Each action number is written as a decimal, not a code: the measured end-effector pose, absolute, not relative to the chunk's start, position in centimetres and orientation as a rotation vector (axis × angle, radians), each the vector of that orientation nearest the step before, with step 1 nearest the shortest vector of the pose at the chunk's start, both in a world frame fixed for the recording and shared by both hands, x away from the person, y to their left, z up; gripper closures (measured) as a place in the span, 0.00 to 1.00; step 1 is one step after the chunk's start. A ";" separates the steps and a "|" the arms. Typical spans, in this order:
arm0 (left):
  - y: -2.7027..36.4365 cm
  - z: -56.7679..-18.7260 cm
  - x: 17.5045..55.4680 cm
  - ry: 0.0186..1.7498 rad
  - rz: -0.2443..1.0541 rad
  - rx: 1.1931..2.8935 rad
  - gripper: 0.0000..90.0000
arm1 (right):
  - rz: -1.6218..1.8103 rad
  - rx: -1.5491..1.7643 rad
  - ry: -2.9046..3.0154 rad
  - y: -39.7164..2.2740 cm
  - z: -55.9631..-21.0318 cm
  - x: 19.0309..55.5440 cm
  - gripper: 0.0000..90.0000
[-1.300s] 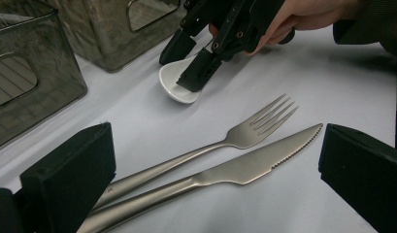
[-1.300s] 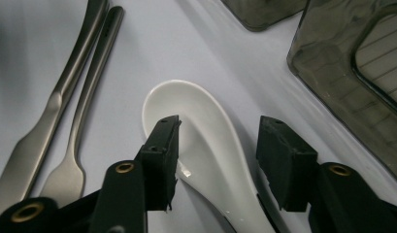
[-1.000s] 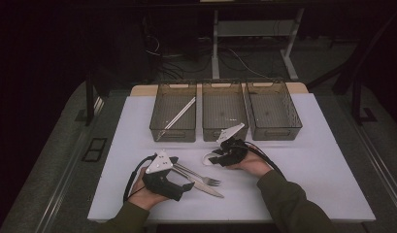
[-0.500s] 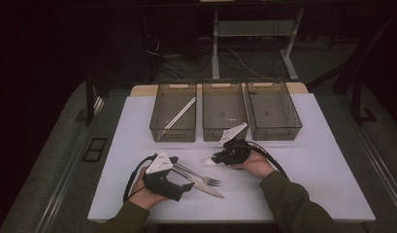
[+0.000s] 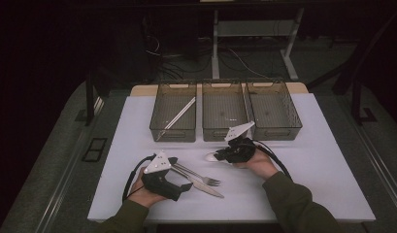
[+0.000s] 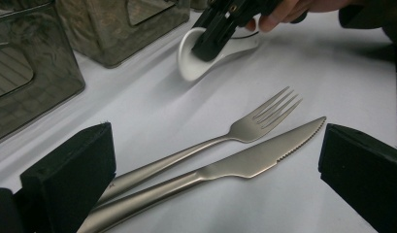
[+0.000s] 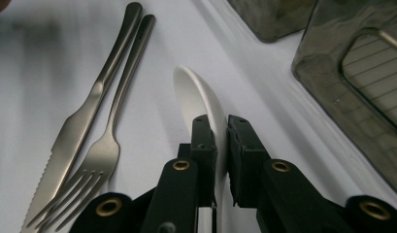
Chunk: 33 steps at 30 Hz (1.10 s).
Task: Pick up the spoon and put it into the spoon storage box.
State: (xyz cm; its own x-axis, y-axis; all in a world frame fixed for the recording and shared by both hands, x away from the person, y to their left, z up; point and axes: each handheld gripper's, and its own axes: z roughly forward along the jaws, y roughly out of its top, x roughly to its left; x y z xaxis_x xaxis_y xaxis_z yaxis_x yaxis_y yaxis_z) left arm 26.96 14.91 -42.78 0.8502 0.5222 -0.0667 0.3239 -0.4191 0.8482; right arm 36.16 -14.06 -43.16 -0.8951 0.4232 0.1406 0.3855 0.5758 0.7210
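The right gripper (image 7: pixel 220 160) has just closed its jaws on the white spoon (image 7: pixel 198 94), pinching its thin rim on the bench near the middle bin (image 5: pixel 224 110) — a narrow, smooth hold, so the spoon may twist or slip when lifted. The left gripper (image 6: pixel 206 194) rests with jaws spread astride the fork (image 6: pixel 244 128) and knife (image 6: pixel 249 160).

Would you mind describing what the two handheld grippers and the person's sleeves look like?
Both the left gripper and the right gripper have black bodies, each topped by a pale grey three-cornered plate. A black cable loops from each. The fingers are flat black blocks on arms with brass-coloured rivets. The person wears dark olive-green sleeves.
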 end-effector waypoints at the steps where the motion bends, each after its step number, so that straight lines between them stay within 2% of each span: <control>1: 14.9 -42.8 26.9 0.626 0.255 2.035 0.00 | 1.244 0.707 2.742 -14.2 -43.1 36.1 0.91; 19: 14.6 -42.5 26.7 0.613 0.254 2.045 0.00 | 1.305 0.746 2.654 -15.7 -39.9 36.3 0.91; 33: 14.5 -42.5 26.5 0.619 0.254 2.025 0.00 | 1.304 0.737 2.606 -15.7 -36.7 37.7 0.91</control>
State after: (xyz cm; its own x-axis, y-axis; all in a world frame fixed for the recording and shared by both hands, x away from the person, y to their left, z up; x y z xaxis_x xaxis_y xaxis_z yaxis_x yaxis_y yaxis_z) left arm 26.55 14.48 -42.46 0.8494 0.5227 -0.0723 0.3216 -0.4041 0.8563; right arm 37.68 -15.70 -36.67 -0.8711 0.4820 0.0944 0.3645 0.5057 0.7819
